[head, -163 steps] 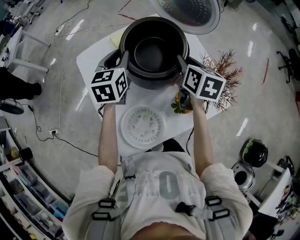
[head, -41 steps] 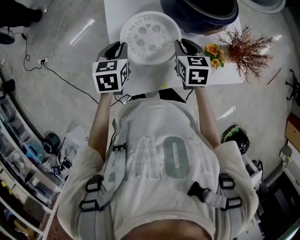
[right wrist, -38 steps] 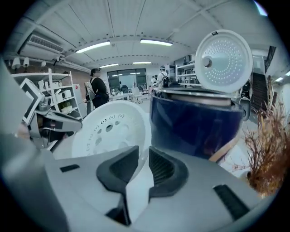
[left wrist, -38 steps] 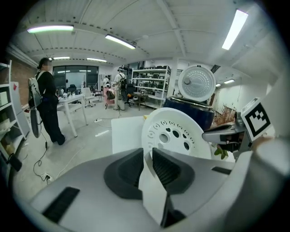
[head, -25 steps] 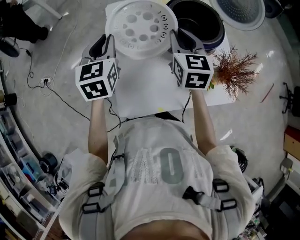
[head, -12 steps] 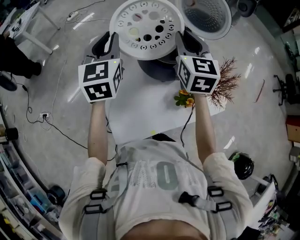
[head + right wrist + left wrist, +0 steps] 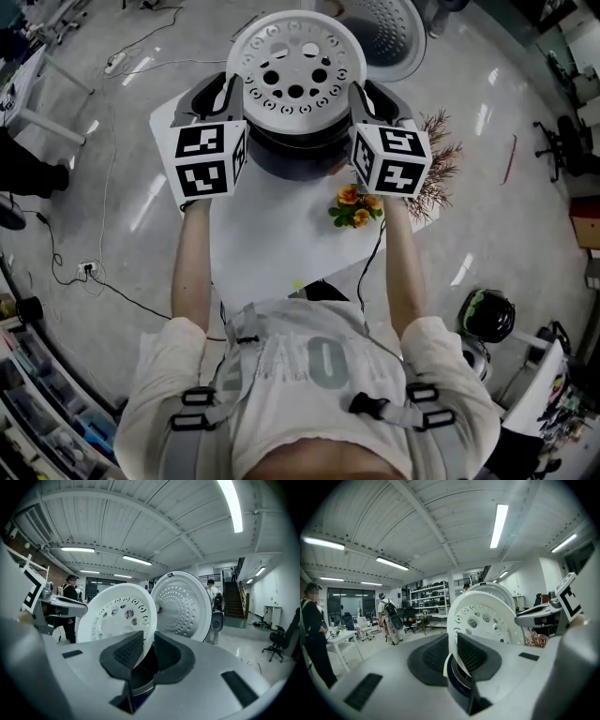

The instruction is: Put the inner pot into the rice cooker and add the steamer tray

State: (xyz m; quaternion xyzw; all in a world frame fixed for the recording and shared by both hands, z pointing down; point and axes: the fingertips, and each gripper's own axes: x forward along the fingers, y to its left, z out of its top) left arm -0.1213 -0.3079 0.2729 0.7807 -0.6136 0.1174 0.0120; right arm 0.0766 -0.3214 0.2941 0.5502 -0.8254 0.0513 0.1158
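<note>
White tabletop on a glossy workshop floor; the dark rice cooker stands at its far end with its perforated lid swung open behind, and orange flowers and a dried twig spray lie to the right. Step in hand, by my reading: adding the steamer tray. The white round tray is held level above the cooker's mouth and covers nearly all of it from overhead, so the inner pot cannot be seen; I take it to be seated already, but cannot confirm. The left gripper pinches the tray's left rim, with the thin edge clamped between its ribbed pads. The right gripper pinches the opposite rim the same way, its jaws nearly together on the plastic. Both grippers point roughly level, facing each other across the tray. Next move, as I judge it: lower the tray evenly, keeping it flat and centred over the opening. Release only once the rim rests all round. A one-sided release would probably tip the tray.
</note>
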